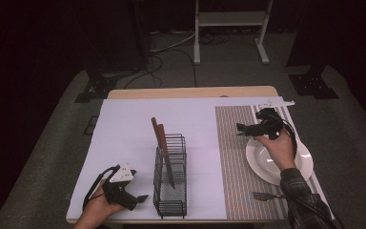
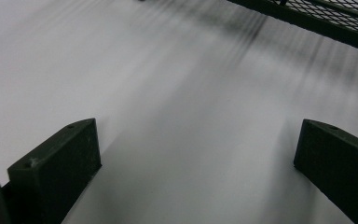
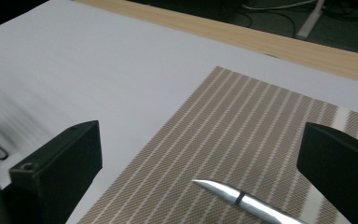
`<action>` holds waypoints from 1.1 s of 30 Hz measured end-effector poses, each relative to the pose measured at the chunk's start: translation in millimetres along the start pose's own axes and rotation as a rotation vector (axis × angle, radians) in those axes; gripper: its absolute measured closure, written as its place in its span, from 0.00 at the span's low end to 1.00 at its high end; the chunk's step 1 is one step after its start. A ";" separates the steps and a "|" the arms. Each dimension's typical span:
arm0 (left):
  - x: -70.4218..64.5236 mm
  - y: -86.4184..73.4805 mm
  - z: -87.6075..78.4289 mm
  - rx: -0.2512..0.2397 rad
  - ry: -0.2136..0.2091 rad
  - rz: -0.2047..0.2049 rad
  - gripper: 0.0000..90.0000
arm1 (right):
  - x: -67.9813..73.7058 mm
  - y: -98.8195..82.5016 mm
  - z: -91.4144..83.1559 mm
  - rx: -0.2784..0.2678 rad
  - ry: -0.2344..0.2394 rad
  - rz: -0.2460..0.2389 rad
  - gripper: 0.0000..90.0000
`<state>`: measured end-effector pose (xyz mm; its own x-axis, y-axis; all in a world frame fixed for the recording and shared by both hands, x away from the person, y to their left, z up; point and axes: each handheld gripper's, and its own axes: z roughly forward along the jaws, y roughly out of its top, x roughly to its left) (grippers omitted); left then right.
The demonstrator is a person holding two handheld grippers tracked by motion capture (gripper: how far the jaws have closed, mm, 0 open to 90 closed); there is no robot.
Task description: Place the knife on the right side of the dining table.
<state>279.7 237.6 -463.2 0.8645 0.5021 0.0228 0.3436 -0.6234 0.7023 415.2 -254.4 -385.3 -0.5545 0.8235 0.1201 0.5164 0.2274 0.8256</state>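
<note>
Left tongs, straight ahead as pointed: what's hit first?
Probably the wire rack. The left tongs, open and empty, point across bare white table cover at its base; depth is unclear.

Lay flat on the brown striped placemat (image 3: 242, 121): a silver knife (image 3: 242, 199), slim and shiny, narrowing to a curved point. Carried a thin dark line across the blade a little back from the tip. Pointed toward the mat's edge by the white sheet, tip well inside that edge. Ran off the bottom of the right gripper view, handle unseen. Touched nothing but the mat.
</note>
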 end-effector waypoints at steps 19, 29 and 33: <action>0.0 0.1 -0.2 0.002 -0.001 0.000 0.00 | 88.5 -23.9 8.9 0.080 0.147 -0.154 0.00; -0.2 0.1 0.0 0.000 0.000 -0.002 0.00 | 122.0 -46.4 13.1 0.125 0.211 -0.204 0.00; 0.1 0.1 -0.2 0.002 0.000 0.003 0.00 | 132.0 -56.3 16.2 0.154 0.233 -0.224 0.00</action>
<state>279.8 237.7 -462.9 0.8654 0.5005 0.0251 0.3419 -0.6262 0.7007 323.5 -150.2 -424.8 -0.7899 0.6076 0.0826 0.4475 0.4792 0.7550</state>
